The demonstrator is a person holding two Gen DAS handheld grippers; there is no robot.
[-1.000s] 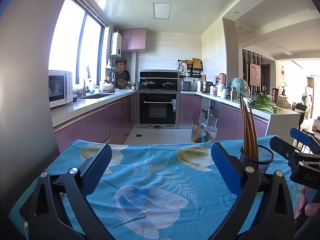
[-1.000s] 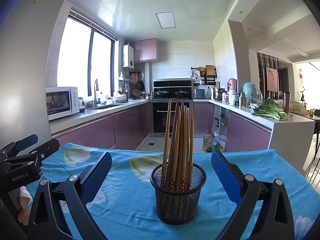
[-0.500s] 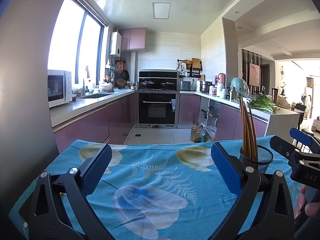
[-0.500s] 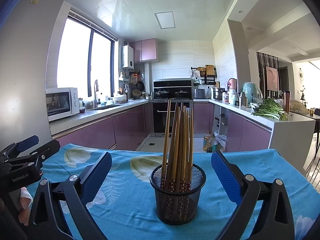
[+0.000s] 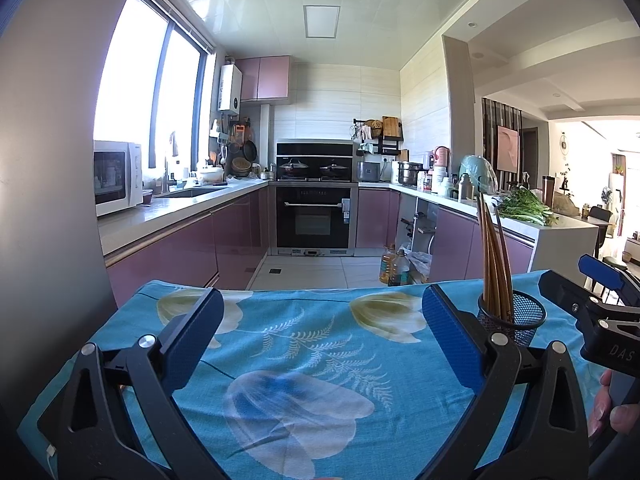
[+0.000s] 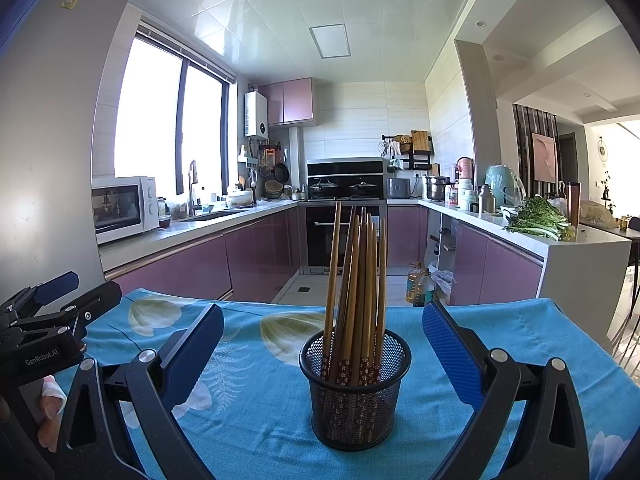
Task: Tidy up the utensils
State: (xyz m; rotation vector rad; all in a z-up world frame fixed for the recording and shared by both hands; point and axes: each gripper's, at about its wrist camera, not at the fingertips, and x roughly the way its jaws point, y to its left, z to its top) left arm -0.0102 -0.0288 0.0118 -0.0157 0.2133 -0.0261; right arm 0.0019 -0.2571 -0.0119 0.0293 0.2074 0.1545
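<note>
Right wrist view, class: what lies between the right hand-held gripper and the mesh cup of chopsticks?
Only bare blue flowered tablecloth. In the right wrist view, the mesh cup stands centred before the open right hand-held gripper, untouched.

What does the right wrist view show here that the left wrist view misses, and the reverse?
Only the right wrist view shows the whole mesh holder centred between open fingers, with the chopsticks' patterned ends and the left gripper at its edge. Only the left wrist view shows bare tablecloth between its own fingers, the holder partly hidden, and the right gripper. Both share the upright chopsticks, cloth and kitchen behind.
</note>
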